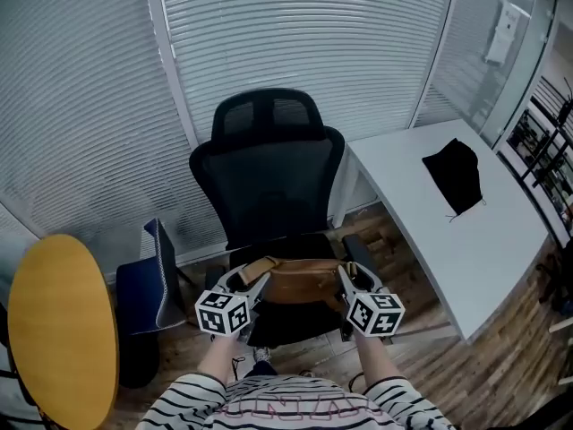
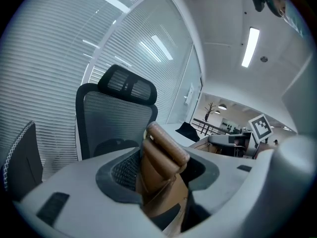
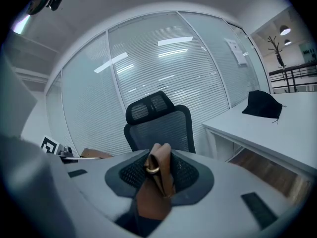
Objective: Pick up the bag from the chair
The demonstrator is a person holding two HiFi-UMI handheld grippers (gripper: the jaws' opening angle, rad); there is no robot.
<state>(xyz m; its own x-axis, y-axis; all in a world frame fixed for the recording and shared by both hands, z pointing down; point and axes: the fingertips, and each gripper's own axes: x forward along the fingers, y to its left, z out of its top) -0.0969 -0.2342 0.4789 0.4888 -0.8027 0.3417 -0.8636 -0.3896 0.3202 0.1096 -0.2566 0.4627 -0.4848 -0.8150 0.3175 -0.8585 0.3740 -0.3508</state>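
A brown leather bag [image 1: 300, 282] hangs stretched between my two grippers, just above the seat of the black mesh office chair [image 1: 269, 164]. My left gripper [image 1: 253, 287] is shut on the bag's left end, where the folded strap [image 2: 163, 155] sticks up between its pads. My right gripper [image 1: 346, 285] is shut on the bag's right end; the strap with a brass ring [image 3: 152, 169] is pinched between its pads. In the right gripper view the chair's backrest [image 3: 159, 123] stands straight ahead.
A white desk [image 1: 448, 213] stands right of the chair with a black cloth [image 1: 455, 177] on it. A round yellow table [image 1: 58, 325] is at the near left and a dark blue chair [image 1: 150, 280] beside it. Window blinds [image 1: 304, 43] close off the back.
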